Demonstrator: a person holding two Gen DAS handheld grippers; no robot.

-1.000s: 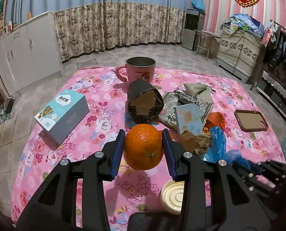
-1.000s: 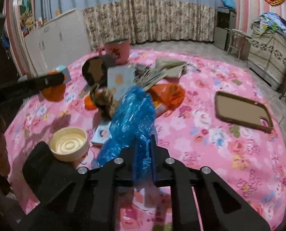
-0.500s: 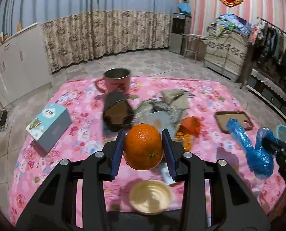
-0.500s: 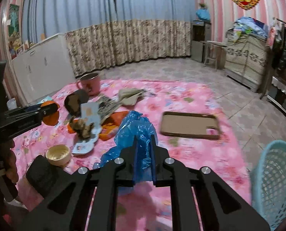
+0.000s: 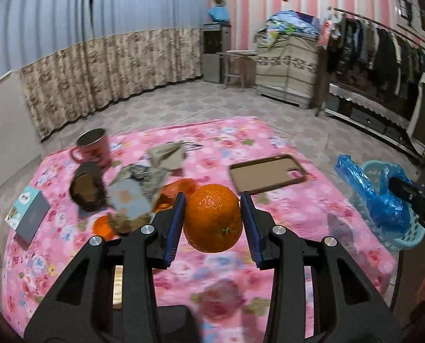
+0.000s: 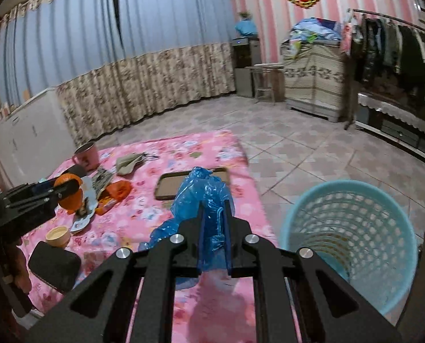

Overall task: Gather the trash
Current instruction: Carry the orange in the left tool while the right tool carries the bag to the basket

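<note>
Now | left fingers (image 5: 212, 223) pinch orange (image 5: 212, 218) above bench (image 5: 312, 208) | right fingers (image 6: 214, 223) pinch blue bag (image 6: 201, 194) beside basket (image 6: 352, 228)

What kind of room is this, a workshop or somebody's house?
Most likely a lived-in home: clothes hang on a rack by the wall, long curtains cover one side, and a flowered pink tablecloth holds a mug and scraps.
</note>
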